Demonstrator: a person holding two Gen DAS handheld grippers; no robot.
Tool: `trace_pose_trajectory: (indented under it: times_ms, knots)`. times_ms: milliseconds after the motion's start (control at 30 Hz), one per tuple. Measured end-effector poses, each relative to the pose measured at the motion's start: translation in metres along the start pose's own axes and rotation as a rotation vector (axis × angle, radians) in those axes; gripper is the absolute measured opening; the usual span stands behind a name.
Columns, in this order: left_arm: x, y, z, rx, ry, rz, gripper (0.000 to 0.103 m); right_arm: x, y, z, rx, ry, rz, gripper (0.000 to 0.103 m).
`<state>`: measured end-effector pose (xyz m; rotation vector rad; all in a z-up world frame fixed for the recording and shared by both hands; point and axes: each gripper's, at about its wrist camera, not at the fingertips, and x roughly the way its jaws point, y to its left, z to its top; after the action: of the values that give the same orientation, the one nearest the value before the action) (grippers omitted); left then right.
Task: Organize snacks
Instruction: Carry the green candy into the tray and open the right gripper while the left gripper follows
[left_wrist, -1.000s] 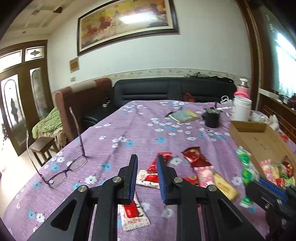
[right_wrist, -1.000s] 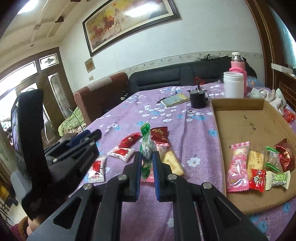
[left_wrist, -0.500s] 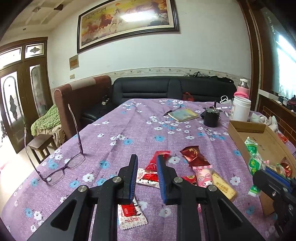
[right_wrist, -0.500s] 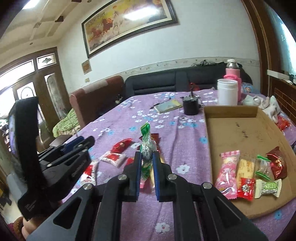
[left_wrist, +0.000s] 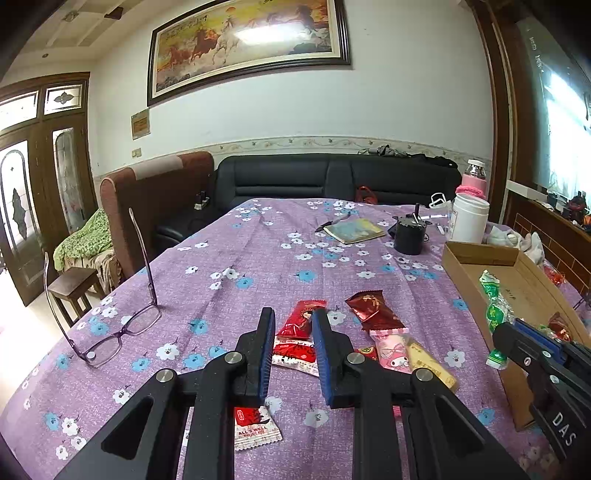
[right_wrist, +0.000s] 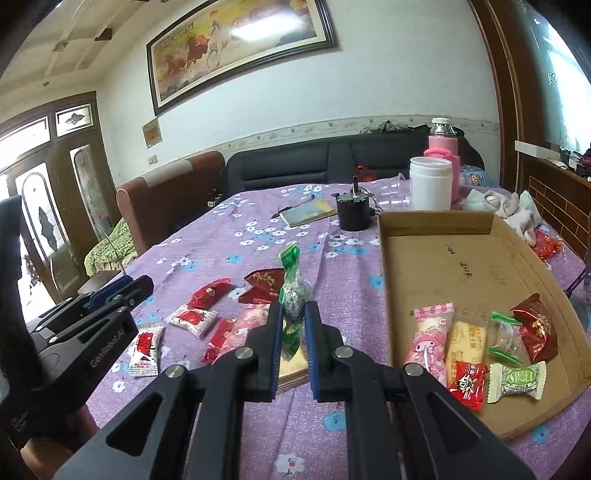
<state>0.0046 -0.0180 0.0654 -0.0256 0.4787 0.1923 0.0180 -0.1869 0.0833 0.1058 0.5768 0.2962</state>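
table (left_wrist: 258, 258) under a purple cloth with white and blue flowers. on it: loose snack packets (left_wrist: 369, 332) in a cluster near the front edge, cardboard tray (right_wrist: 436, 221) to the right with a row of packets inside, glasses (left_wrist: 110, 332) at left lying upside down, notebook (left_wrist: 354, 230) with pen, black pot (left_wrist: 408, 236), white jar (left_wrist: 469, 218), pink-sleeved bottle (right_wrist: 441, 147) at the far end.

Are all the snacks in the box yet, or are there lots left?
Not yet. Six snacks already lie in the cardboard box. The right tool is shut on a green candy, held up above the purple tablecloth. Several packets remain on the cloth, such as the dark red packet and the pink packet. The left tool holds nothing.
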Motion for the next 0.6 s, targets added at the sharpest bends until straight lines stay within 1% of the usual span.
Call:
trace_pose_trajectory:
  times_ms: [233, 400, 600]
  knots:
    - [0.001, 0.000, 0.000, -0.002, 0.008, -0.007, 0.022, 0.004, -0.007, 0.001, 0.028, 0.014, 0.000, 0.011]
    - [-0.002, -0.001, 0.000, 0.012, -0.006, 0.001, 0.022, -0.001, -0.009, 0.005, 0.032, -0.006, 0.008, 0.011]
    - [0.000, -0.002, -0.001, 0.014, 0.004, 0.005, 0.022, -0.007, -0.015, 0.010, 0.064, -0.015, 0.033, 0.011]
